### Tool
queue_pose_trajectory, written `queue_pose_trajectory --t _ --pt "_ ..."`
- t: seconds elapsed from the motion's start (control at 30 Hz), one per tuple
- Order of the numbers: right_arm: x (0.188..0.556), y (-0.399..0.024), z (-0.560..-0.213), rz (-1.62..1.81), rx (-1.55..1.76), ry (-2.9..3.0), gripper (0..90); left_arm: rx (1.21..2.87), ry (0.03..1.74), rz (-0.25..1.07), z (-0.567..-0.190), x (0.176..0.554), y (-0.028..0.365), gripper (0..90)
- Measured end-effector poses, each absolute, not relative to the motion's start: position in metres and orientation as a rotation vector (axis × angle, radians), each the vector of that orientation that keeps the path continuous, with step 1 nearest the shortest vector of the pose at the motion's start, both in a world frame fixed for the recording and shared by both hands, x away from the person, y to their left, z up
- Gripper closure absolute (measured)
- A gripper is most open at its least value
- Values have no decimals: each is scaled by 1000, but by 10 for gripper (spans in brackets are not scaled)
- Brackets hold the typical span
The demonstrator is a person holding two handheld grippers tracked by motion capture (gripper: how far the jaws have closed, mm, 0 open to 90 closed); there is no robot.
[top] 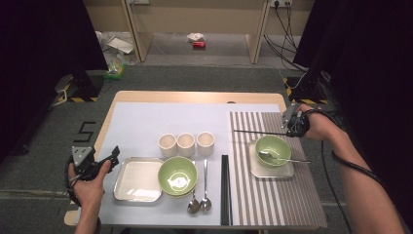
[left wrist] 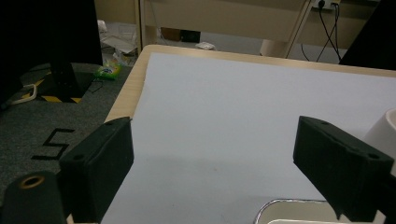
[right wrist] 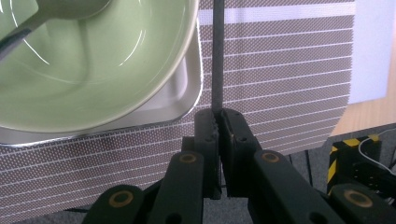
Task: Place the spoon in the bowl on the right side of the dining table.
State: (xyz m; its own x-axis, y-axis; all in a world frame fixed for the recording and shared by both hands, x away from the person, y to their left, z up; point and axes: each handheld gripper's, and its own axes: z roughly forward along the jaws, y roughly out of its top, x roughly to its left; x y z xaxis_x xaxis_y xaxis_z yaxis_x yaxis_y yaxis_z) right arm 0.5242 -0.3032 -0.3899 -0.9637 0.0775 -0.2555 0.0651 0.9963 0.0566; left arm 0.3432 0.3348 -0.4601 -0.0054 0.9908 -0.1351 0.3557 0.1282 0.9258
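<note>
One black chopstick [top: 258,132] is clamped at its end between the right gripper's [top: 291,126] jaws and held level over the striped placemat [top: 272,195], just behind the green bowl [top: 273,147] on its tray [top: 287,171], probably so it can be laid at that setting. Left gripper [top: 113,157] waits beside the empty tray [top: 137,179], jaws wide apart, holding nothing, likely keeping clear.
</note>
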Motion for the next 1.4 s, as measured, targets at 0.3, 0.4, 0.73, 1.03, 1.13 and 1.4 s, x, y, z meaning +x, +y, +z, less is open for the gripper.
queue_pose_trajectory --t 0.3,0.4,0.73,1.03,1.13,1.4 --pt "524 -304 -401 46 80 2907 860 1378 1513 901 -461 343 333 112" --pt "524 -306 -405 29 61 2914 860 1378 1513 902 -461 343 333 112" --pt "524 -306 -416 -4 25 2934 860 1382 1512 901 -461 344 332 113" --pt "523 -305 -423 -70 -11 2937 859 1385 1510 900 -462 344 332 112" --pt "523 -305 -424 -76 -25 2939 859 1385 1512 902 -462 344 332 112" --pt "523 -305 -427 -84 -12 2939 857 1388 1510 900 -462 345 331 112"
